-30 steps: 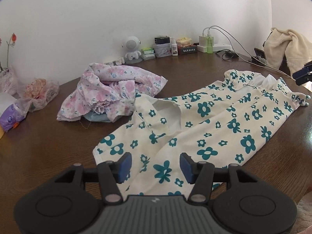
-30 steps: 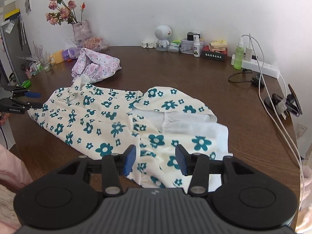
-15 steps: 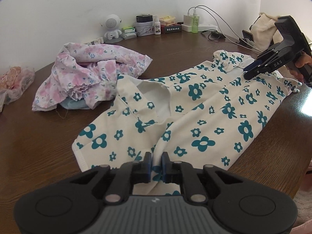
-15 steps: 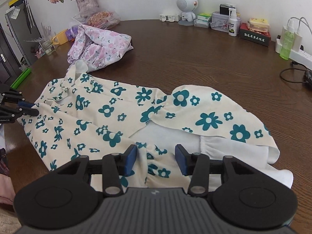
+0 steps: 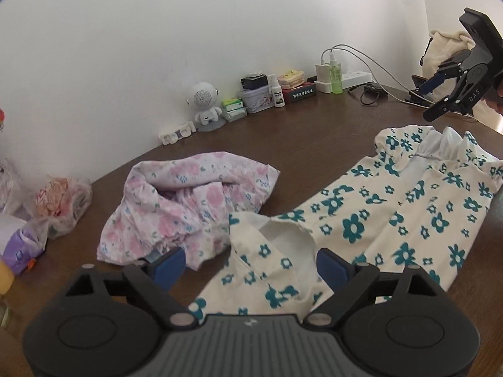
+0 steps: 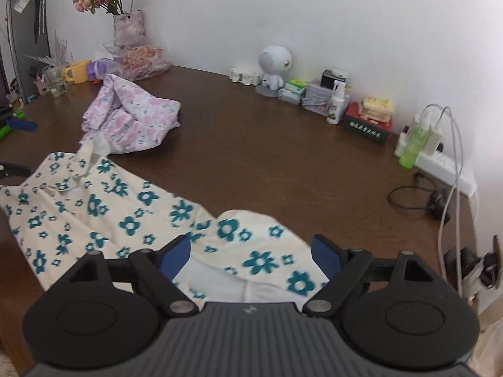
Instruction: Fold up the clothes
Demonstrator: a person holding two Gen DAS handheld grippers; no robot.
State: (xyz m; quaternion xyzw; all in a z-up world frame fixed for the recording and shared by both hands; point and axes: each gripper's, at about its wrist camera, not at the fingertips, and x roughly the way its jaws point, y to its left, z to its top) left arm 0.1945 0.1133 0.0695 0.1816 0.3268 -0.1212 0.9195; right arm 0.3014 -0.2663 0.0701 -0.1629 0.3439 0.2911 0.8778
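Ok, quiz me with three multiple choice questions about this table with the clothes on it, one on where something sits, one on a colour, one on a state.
1. Where is the green bottle?
A. beside the white power strip
B. on the pink garment
C. in the flower vase

2. What colour are the flowers on the cream garment?
A. red
B. teal
C. yellow

3. How does the pink floral garment lie?
A. neatly folded
B. hung up
C. crumpled in a heap

Answers: 1 A, it stands against the strip by the wall. 2 B, teal blooms on cream cloth. 3 C, bunched and rumpled on the table.
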